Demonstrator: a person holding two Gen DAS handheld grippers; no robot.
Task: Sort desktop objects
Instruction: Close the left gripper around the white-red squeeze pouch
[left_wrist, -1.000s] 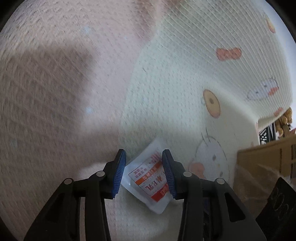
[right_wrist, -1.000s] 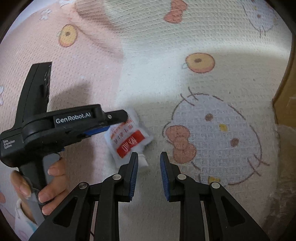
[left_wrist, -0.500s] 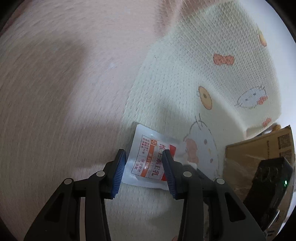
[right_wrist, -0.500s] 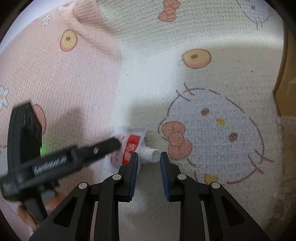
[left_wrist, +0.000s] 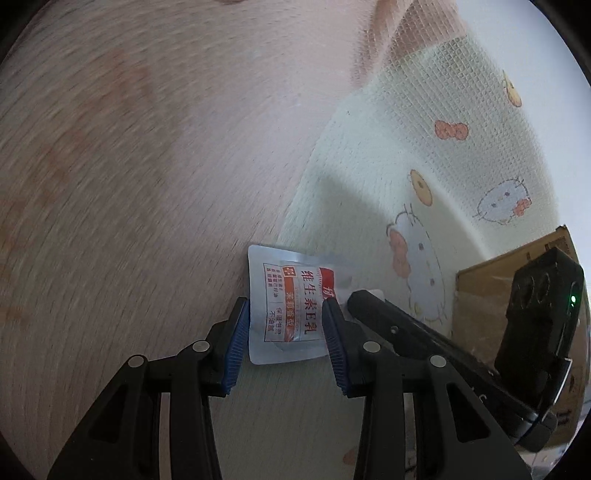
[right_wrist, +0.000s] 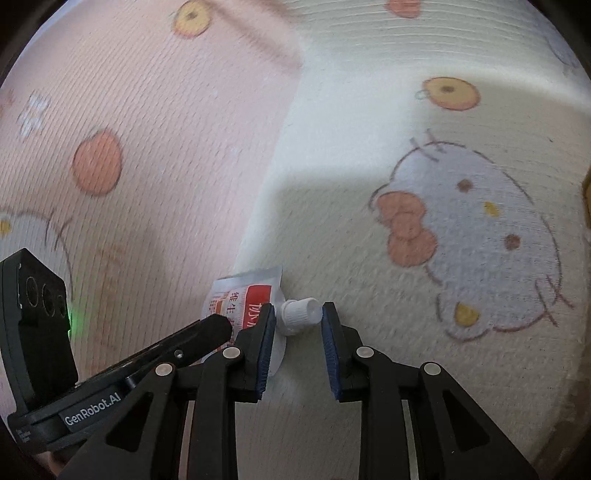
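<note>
**Left gripper** (left_wrist: 284, 302). Jaws at medium width, just drawn in a little. Blue pads set against the two side edges of the sachet (left_wrist: 288, 280), gripping it across its width.

**Sachet.** White foil pouch with an orange-red panel and printed Chinese characters, held flat-on to the left wrist camera. Positioned over the seam where the pink cloth (left_wrist: 147, 184) meets the cream cloth (left_wrist: 369, 147). Resting on the fabric or lifted clear of it: cannot tell.

**Right gripper** (right_wrist: 299, 306). Jaws narrow, just eased apart a little. White ribbed spout cap (right_wrist: 301, 314) of the same sachet lying between the pads, a sliver of gap visible on each side. Near pad just beside the pouch neck.

**Gripper crossings.** In the right wrist view, one black finger of the left gripper reaching in from the lower left, tip laid over the sachet's face. Behind it, a black camera housing (right_wrist: 37, 306) with a green light and a "GenRobot.AI" label. In the left wrist view, the right gripper's finger entering from the right, tip at the sachet's right edge. Its own housing (left_wrist: 539, 314) likewise lit green.

**Surroundings.** Waffle-weave cloth printed with cartoon cat faces (right_wrist: 480, 240), orange bows and round fruit. Brown cardboard box (left_wrist: 480, 295) at the right margin of the left wrist view, partly behind the right gripper.
</note>
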